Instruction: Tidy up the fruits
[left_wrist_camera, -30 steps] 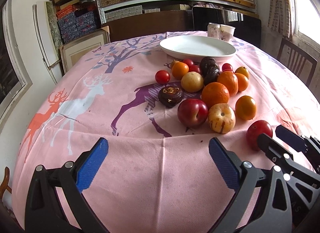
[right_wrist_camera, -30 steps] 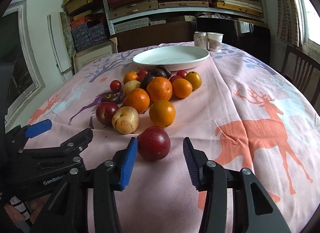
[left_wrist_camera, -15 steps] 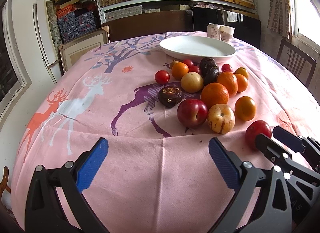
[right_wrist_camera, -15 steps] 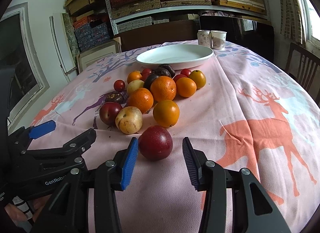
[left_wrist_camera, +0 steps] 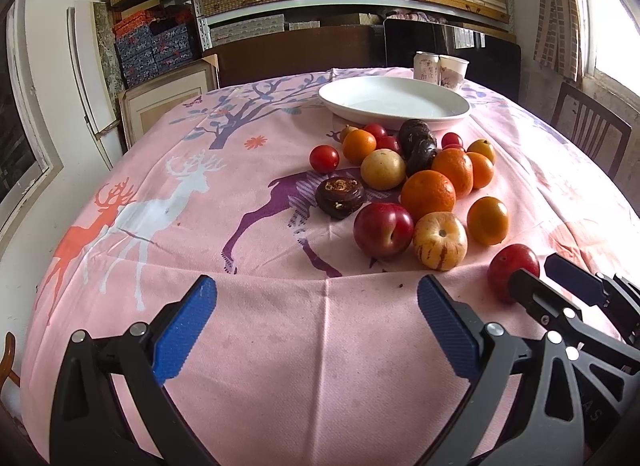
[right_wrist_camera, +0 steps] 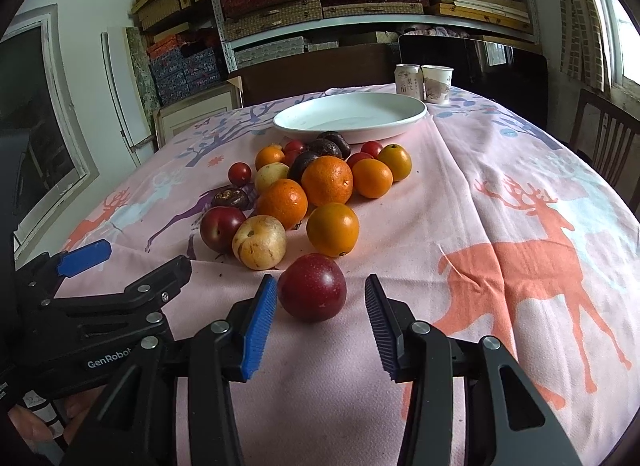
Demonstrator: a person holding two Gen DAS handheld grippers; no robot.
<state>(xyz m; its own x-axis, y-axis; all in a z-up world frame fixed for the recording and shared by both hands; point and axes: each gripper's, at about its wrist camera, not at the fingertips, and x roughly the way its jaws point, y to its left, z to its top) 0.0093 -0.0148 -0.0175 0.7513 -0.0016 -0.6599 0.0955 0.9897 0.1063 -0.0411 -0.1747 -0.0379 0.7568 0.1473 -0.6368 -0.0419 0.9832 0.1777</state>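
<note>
Between the pads of your right gripper [right_wrist_camera: 320, 326] sits a dark red plum [right_wrist_camera: 312, 286], smooth and round; the jaws stand partly apart, left pad almost against its skin, right pad clear, nothing squeezed yet. Your left gripper [left_wrist_camera: 320, 330] hangs wide and empty over the pink cloth of the tabletop [left_wrist_camera: 280, 366]. Ahead of both, the glossy white plate [right_wrist_camera: 352, 115] holds nothing, and the heap of fruit [right_wrist_camera: 304, 185], dimpled oranges, small tomatoes, wrinkled dark ones, lies unsorted just before it. By my reading, nearly everything remains.
</note>
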